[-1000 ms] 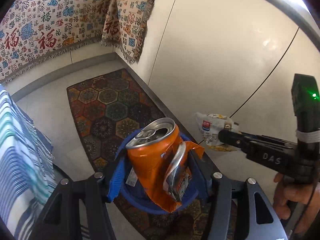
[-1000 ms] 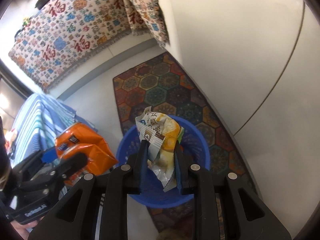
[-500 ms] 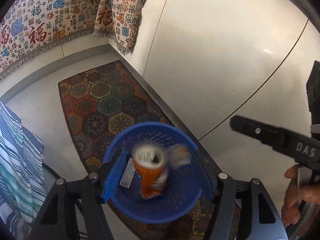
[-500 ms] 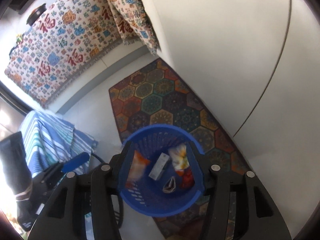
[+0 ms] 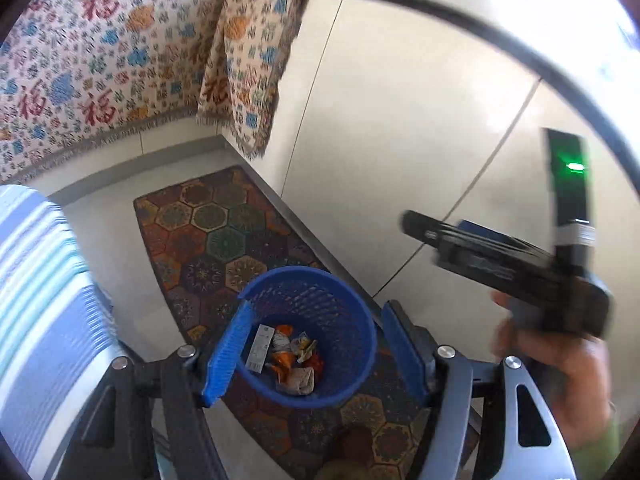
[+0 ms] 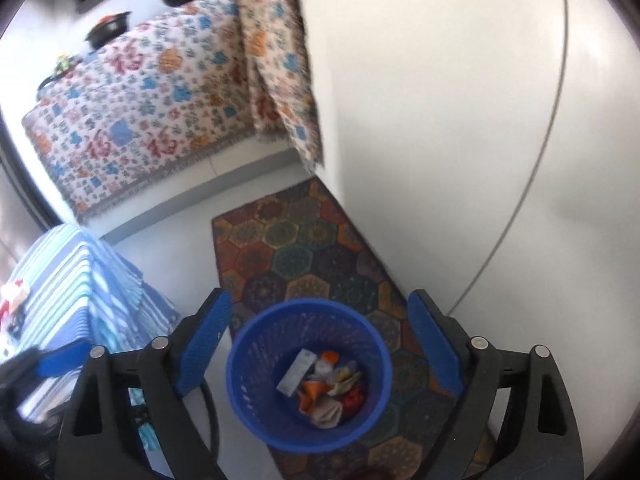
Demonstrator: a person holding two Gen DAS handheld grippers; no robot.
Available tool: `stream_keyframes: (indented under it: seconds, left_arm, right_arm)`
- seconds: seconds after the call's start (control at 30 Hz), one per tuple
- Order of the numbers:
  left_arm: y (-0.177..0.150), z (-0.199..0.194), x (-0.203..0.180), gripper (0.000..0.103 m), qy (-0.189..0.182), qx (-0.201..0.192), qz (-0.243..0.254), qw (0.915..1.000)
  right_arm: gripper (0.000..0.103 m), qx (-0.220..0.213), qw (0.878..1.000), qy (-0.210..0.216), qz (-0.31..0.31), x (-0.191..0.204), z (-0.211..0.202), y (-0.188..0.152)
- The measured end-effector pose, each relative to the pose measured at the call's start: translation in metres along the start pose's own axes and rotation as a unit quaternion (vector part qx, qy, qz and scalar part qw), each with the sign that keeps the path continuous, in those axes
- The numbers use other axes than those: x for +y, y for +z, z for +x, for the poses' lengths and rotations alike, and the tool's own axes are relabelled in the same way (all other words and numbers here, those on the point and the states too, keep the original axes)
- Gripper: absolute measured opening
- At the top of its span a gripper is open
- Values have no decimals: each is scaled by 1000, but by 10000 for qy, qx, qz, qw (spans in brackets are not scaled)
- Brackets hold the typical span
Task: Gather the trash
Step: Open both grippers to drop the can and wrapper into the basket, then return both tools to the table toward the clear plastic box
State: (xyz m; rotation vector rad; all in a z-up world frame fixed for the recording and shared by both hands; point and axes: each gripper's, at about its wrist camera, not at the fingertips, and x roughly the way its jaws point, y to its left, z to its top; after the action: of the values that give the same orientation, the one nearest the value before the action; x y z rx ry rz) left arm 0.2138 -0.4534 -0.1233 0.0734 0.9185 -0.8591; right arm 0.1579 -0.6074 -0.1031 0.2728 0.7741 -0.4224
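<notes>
We hold our left claw (image 5: 316, 354) wide and empty; our right claw (image 6: 320, 344) is opening, empty, above the blue basket (image 6: 240, 380) of trash (image 6: 326, 388).

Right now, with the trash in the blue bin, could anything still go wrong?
Maybe two things. The blue bin stands on a patterned rug, not bare floor, so a bump from either gripper might tip it and spill the wrappers. Also, the left gripper and right gripper, whose jaws are opening with nothing between them, hang close together above it, so they might knock each other.
</notes>
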Motion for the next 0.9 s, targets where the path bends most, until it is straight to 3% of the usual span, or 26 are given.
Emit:
stream_keyframes:
  seconds: [0.13,0.27,0.37,0.5,0.6,0.67,0.77,0.9]
  left_arm:
    - [-29,-75,10,76,246,-232,-32,9994]
    - [-67,-127,43,76,650,-296,-275,9971]
    - [-99,-159,82,76,1224,-301,-534,9906]
    - [-143,-190,147,76,2180,-186,-931,9713]
    - [-166,-206,190,76,2678,-155,-1232,9554]
    - [-179,-217,222,76,2916,-156,-1509,9444]
    - [-192,-220,257,76,3067,-78,-1775,9351]
    - [-200,-216,279,77,3157,92,-1859,9304]
  right_arm:
    - [93,-272,9988,132,-380,42,-26,-2]
    - [95,-530,9948,495,-711,98,-52,-10]
    - [96,-591,9895,890,-969,146,-63,-23]
    - [96,-328,9796,1434,-1367,216,-63,-55]
    - [96,-18,9685,1765,-1759,263,-58,-82]
    - [96,160,9586,1917,-2100,293,-55,-102]
    - [96,375,9465,1942,-2549,331,-44,-125]
    - [96,649,9367,1891,-2876,359,-28,-144]
